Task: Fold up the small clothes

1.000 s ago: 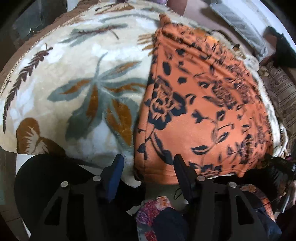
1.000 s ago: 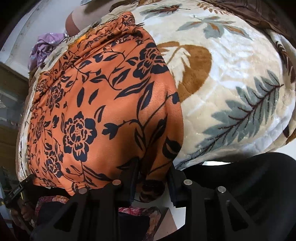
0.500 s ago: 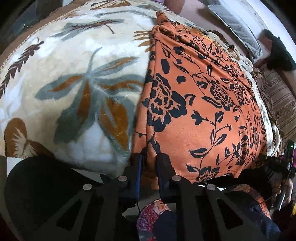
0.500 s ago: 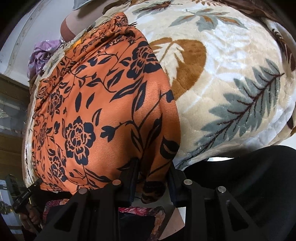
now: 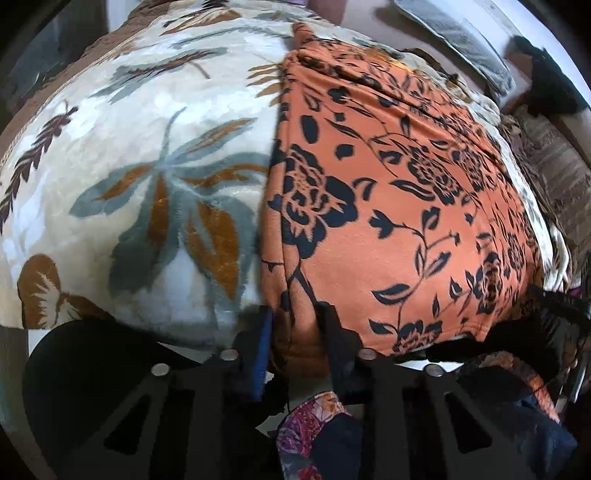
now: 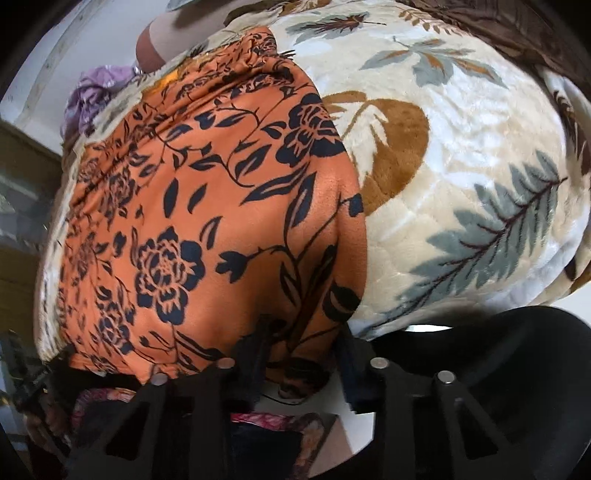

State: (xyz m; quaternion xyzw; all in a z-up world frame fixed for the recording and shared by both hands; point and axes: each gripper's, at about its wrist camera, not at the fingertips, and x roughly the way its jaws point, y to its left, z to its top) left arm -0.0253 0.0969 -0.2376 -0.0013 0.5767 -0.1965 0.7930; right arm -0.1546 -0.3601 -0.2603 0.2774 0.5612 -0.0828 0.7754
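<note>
Orange cloth (image 5: 399, 206) clamped at near corners by left hand-held gripper (image 5: 297, 332), jaws just eased, and right hand-held gripper (image 6: 303, 347), jaws tightening; purple bundle (image 6: 92, 92) only in right view; grey pillow (image 5: 458, 33) only in left.

A plush cream blanket (image 5: 155, 155) printed with grey and brown leaves covers the bed. An orange garment (image 5: 399, 206) with black flowers lies flat on it, its near edge at the blanket's near edge. A crumpled purple cloth (image 6: 92, 96) sits at the far side.
</note>
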